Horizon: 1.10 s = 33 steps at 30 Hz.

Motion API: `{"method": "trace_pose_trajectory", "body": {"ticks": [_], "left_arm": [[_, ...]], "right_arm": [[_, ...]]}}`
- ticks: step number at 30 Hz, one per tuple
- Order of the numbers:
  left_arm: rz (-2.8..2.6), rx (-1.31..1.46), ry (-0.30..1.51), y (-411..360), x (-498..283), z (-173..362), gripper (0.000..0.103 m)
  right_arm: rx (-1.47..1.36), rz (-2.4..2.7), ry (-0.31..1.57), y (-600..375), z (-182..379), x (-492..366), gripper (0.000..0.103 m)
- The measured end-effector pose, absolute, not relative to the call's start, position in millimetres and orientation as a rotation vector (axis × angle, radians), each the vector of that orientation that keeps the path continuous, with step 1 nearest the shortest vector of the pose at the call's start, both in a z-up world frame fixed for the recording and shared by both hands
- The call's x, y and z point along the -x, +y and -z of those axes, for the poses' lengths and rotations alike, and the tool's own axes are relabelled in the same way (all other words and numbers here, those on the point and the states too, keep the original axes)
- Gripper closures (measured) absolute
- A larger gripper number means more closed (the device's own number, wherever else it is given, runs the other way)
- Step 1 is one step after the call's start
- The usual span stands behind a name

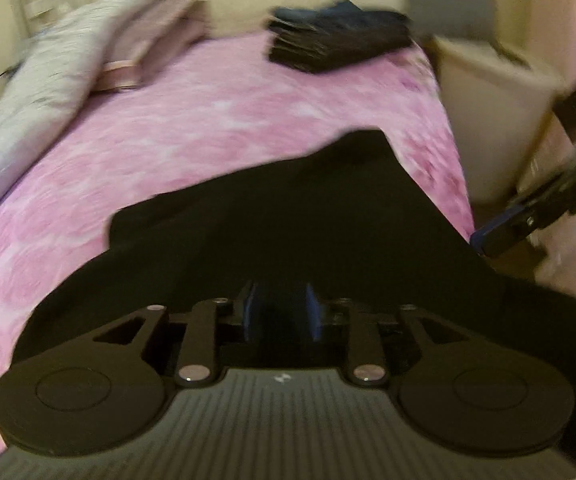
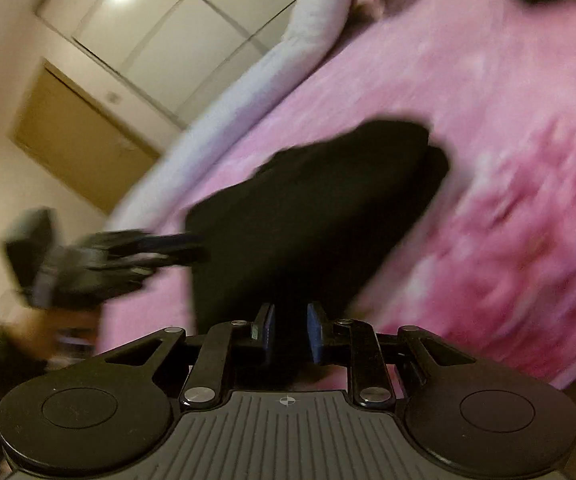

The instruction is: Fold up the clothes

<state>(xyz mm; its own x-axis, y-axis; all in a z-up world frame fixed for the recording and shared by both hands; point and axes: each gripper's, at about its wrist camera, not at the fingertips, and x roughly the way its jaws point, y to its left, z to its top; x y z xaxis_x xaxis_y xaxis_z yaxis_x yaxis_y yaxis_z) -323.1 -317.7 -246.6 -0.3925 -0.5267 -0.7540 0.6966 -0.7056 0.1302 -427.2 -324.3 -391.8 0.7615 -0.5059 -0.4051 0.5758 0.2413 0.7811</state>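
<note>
Both my grippers, left gripper [image 1: 279, 312] and right gripper [image 2: 290, 332], have jaws pinching the black garment [image 1: 288, 216], which drapes over the near edge of the pink bed [image 1: 191, 128].

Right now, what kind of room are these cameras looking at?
Most likely a bedroom. A bed with a pink floral bedspread fills both views, a rolled grey duvet lies along its far side, and tall white wardrobe doors line the wall. A black garment is held over the bed.
</note>
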Motion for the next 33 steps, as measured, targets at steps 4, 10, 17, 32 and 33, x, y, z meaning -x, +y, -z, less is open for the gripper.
{"method": "trace_pose_trajectory", "body": {"ticks": [4,10,17,32,33], "left_arm": [[2.103,-1.153,0.306,-329.9,344.5,269.6,0.084],[2.113,-1.167,0.284,-325.9,349.0,282.7,0.088],[2.072,-1.06,0.274,-319.7,314.6,258.4,0.083],[1.841,-0.851,0.462,-382.3,219.7,265.2,0.078],[1.847,-0.811,0.482,-383.4,216.0,259.4,0.078]], "right_arm": [[-1.121,0.667,0.116,-339.7,414.9,401.4,0.082],[-1.085,0.569,0.264,-343.2,420.4,374.7,0.084],[-0.885,0.719,0.312,-318.9,379.4,386.4,0.083],[-0.864,0.828,0.223,-370.5,388.6,381.2,0.067],[-0.824,0.869,0.202,-373.2,381.9,388.8,0.067]]}}
